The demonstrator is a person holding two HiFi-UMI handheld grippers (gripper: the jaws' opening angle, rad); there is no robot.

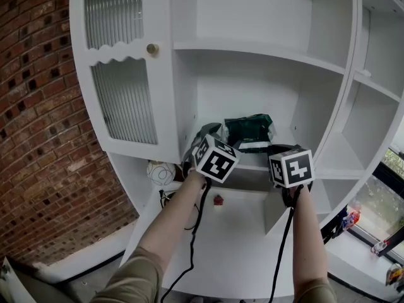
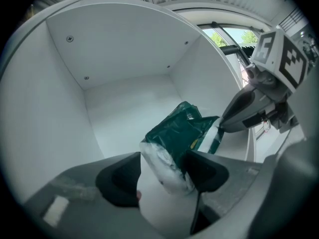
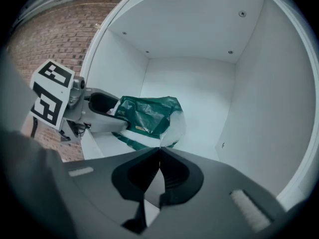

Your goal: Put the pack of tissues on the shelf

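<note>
Label point(image 3: 141, 129) on green tissue pack point(image 3: 147, 111), unreadable

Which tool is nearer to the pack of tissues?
Right, barely: the right tool, shut, appears to pinch the pack of tissues by its wrapper edge. The left tool straddles the other end, jaws open, pads seemingly not pressing.

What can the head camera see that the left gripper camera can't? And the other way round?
Only the head view shows the brick wall, the cabinet door with its knob, and the person's forearms. Only the left gripper view shows the left gripper with its jaws standing apart and the white end of the pack of tissues between them. Both show the green pack lying on the white shelf, with the right gripper shut on its wrapper edge.
</note>
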